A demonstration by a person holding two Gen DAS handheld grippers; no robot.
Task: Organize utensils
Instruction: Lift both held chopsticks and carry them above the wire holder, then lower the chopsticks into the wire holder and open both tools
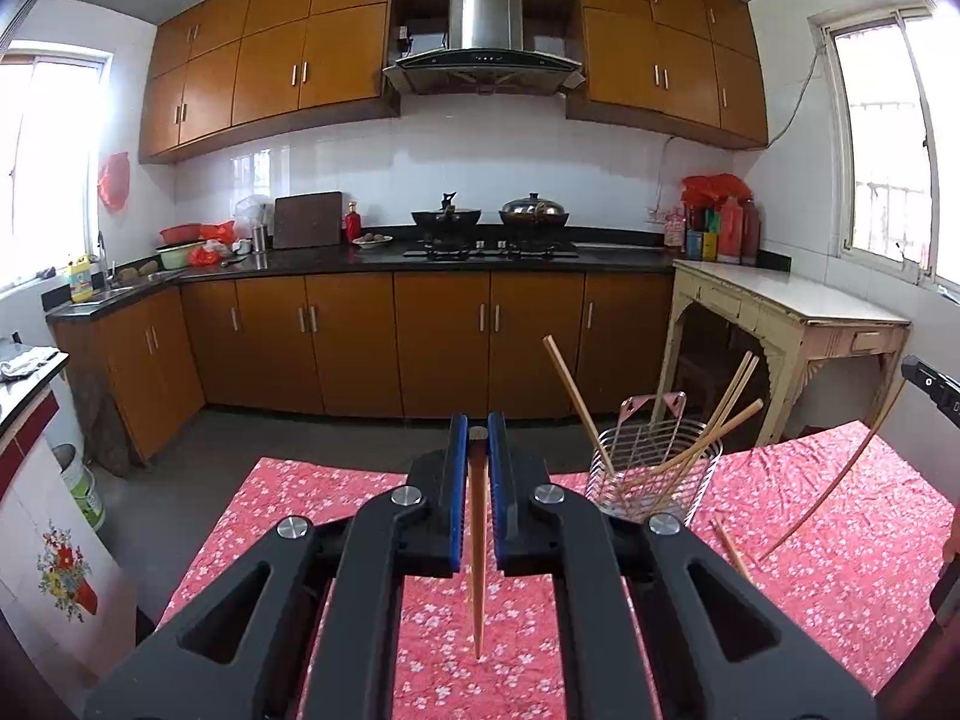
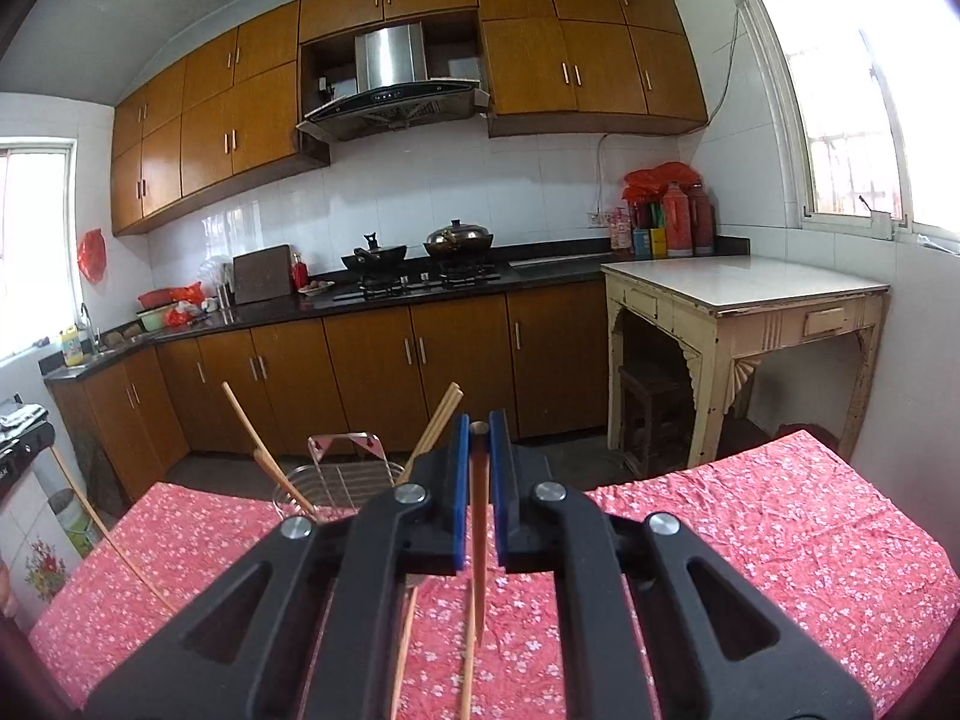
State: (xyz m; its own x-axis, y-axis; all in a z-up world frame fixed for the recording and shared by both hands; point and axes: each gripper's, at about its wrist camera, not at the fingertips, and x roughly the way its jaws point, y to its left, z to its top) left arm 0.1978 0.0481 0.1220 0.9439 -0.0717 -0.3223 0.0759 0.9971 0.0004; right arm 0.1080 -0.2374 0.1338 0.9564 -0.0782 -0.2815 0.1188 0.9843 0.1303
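Left gripper [image 1: 478, 438] clamped on a chopstick [image 1: 477, 540], wire utensil holder [image 1: 654, 468] off to its right; right gripper [image 2: 478, 438] pinches another chopstick [image 2: 479, 540], holder at its left.

Wire holder [image 1: 651, 468] standing on the tabletop [image 1: 840, 540], toward its far edge, with several chopsticks [image 1: 714, 420] leaning in it. Right of the left claw [image 1: 478, 438]; left of the right claw [image 2: 478, 438]. Loose chopsticks [image 2: 408, 648] lying flat on the tabletop before the holder. Beyond the tabletop: floor, then kitchen counter [image 1: 336, 264] along the back wall. Side table [image 2: 744, 294] at far right.
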